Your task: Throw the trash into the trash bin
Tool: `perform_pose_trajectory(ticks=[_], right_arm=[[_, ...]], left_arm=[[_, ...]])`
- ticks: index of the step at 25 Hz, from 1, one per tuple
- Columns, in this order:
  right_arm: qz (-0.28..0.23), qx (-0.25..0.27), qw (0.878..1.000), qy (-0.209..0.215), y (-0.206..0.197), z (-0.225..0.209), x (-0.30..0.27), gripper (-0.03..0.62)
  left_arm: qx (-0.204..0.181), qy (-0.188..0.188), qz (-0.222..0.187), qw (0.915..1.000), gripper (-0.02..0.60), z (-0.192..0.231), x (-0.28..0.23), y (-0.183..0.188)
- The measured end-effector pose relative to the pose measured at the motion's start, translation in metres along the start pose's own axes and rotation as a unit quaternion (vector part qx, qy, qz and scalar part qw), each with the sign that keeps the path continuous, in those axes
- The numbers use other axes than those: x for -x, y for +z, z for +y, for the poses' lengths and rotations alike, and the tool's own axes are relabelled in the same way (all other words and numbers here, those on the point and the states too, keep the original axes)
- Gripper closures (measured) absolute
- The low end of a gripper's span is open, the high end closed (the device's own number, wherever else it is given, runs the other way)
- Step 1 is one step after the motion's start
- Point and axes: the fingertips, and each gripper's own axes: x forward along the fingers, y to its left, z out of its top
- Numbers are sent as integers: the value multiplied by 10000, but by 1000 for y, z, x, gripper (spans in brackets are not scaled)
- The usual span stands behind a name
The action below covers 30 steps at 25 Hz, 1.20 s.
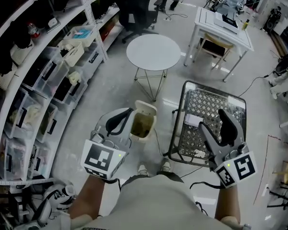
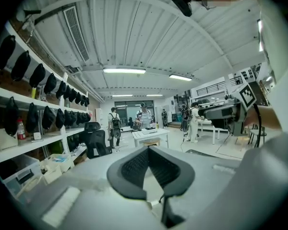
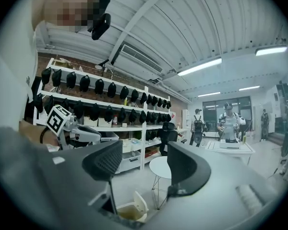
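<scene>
Left gripper (image 1: 127,113): your jaws are closed, empty.
Right gripper (image 1: 213,121): wide apart, empty.
Trash bin (image 1: 154,121): lid up; you carry nothing.

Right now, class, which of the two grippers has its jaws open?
The right gripper: its jaws stand wide apart with nothing between them. The left gripper, beside the trash bin, has its jaw tips touching.

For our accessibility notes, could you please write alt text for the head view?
Seen from above, a person holds the left gripper, jaws together, beside an open beige trash bin, and the right gripper, jaws apart and empty, above a metal mesh rack.
</scene>
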Motion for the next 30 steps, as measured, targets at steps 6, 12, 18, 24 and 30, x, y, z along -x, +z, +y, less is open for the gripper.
perform_pose_trajectory(ticks=[6, 12, 18, 24, 30], right_arm=[[15, -185, 9997, -186, -10, -31, 4, 307], [362, -251, 9971, -614, -58, -72, 18, 307], [1319, -302, 9826, -1272, -170, -118, 47, 306], [2104, -813, 9637, -1430, -278, -127, 76, 306], [2641, -1641, 9422, -1246, -367, -121, 92, 318]], left_arm=[[141, -24, 152, 9998, 580, -10, -20, 0], [386, -130, 1, 9992, 580, -22, -53, -7], [292, -493, 486, 9972, 580, -53, -95, -42], [496, -883, 1057, 9892, 580, -90, -124, -92], [829, -1116, 1698, 9756, 580, -118, -145, -155]])
